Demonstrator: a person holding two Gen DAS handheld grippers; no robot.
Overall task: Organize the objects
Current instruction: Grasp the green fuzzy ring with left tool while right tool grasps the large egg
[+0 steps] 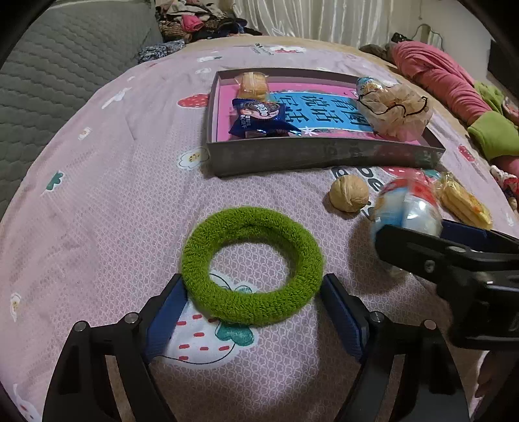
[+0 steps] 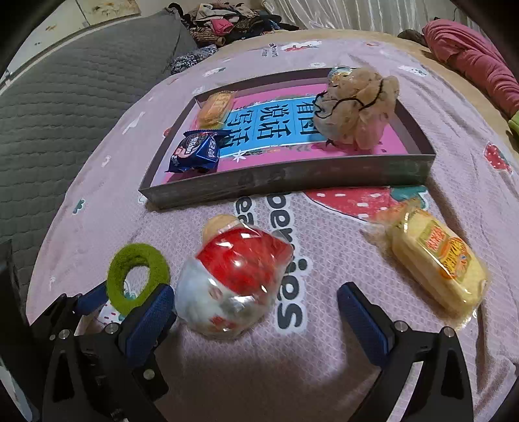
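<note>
A green fuzzy ring [image 1: 252,264] lies on the pink bedspread, its near part between the open fingers of my left gripper [image 1: 253,310]; it also shows in the right wrist view [image 2: 138,279]. A red-and-white wrapped ball snack [image 2: 235,282] lies against the left finger of my open right gripper [image 2: 256,311], not clamped; it shows blurred in the left wrist view [image 1: 407,209]. A grey box [image 1: 324,154] with a pink and blue printed floor holds a blue snack packet [image 1: 262,118], a yellow cake [image 1: 253,85] and a beige mesh pouf [image 1: 394,108].
A walnut [image 1: 349,193] lies in front of the box. A yellow wrapped cake [image 2: 438,259] lies right of my right gripper. A grey quilted cushion [image 1: 58,71] borders the left. Pink and green clothes [image 1: 454,84] lie at the right, a clothes pile [image 1: 198,19] at the back.
</note>
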